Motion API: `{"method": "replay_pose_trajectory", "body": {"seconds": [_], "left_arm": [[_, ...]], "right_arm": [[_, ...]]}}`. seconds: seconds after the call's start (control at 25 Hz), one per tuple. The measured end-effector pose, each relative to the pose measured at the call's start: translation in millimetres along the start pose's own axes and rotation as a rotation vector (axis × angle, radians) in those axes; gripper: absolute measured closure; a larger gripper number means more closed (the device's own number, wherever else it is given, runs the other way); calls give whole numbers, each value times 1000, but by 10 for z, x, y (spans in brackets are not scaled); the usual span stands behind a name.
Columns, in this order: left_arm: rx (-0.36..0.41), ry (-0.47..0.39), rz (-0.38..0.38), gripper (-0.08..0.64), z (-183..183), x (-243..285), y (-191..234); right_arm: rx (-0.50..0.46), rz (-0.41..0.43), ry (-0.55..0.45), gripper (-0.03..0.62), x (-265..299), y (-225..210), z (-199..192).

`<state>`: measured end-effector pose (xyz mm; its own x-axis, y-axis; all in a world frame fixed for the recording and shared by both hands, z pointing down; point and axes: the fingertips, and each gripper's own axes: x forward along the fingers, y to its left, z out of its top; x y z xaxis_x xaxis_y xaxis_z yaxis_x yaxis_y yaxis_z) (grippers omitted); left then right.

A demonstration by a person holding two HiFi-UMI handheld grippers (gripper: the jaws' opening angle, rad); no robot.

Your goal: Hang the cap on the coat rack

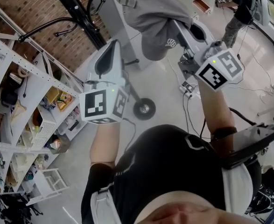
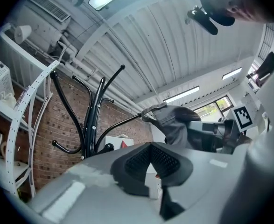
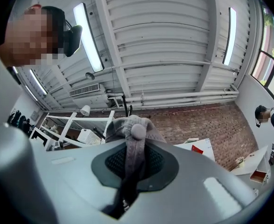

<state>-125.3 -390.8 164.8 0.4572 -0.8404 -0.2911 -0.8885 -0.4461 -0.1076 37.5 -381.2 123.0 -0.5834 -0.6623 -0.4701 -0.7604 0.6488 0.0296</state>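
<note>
In the head view my right gripper (image 1: 174, 26) is raised and shut on a grey cap (image 1: 155, 13), whose crown droops over the jaws. The right gripper view shows the cap (image 3: 132, 125) pinched between the dark pads, its top button up, with the right gripper (image 3: 134, 158) pointing at the ceiling. The black coat rack (image 1: 73, 3) stands to the upper left, its curved arms bare. My left gripper (image 1: 112, 45) is lifted beside it, shut with nothing held. In the left gripper view the cap (image 2: 179, 122) hangs just right of a rack arm tip (image 2: 127, 120), beyond the left gripper (image 2: 155, 166).
White shelving (image 1: 15, 78) full of boxes lines the left side before a brick wall. A wheeled stand base (image 1: 144, 108) and cables (image 1: 188, 90) lie on the floor below. Another person (image 1: 239, 13) stands at the far upper right.
</note>
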Motion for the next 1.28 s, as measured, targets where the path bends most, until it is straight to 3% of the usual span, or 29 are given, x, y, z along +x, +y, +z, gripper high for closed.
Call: {"method": "replay_pose_trajectory", "body": {"seconds": [0.16,0.72,1.04,1.28], "left_arm": [[5,-15,27,560,92,105,34],[43,-21,-14,560,85,293,50],[52,-18,-6,560,77,396,156],[36,-32,-4,560,86,431,215]], "right_arm": [[8,-11,-41,572,78,-180,114],[-2,-39,-167,572,288,-564,388],[13,-77,-145,572,500,-735,258],[17,-44,-120,572,676,-693,112]]}}
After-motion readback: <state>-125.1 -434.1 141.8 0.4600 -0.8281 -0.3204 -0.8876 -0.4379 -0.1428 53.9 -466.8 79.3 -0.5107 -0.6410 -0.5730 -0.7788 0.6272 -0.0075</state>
